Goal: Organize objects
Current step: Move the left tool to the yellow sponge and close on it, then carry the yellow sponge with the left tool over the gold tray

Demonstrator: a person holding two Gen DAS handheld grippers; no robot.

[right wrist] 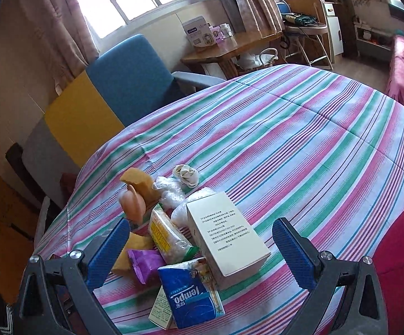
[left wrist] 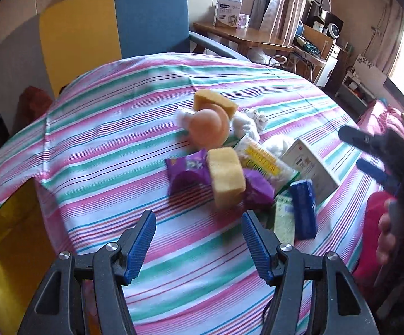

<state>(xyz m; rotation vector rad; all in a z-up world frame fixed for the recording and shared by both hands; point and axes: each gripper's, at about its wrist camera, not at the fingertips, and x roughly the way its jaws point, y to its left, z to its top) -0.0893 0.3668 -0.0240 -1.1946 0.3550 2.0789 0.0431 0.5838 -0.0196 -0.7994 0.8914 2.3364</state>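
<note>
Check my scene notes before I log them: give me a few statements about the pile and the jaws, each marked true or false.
1. Both the left gripper and the right gripper have open jaws holding nothing. True.
2. The blue tissue pack stands alone, far from the pile. False: it lies in the pile, beside the white box.
3. The cloth is plain white. False: it has pink, green and white stripes.
4. A yellow sponge rests against the purple packet. True.

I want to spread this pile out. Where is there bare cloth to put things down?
Bare striped cloth lies beyond the white box toward the far edge, and on the chair side left of the purple packet. Crowded: the heap around the sponge.
</note>
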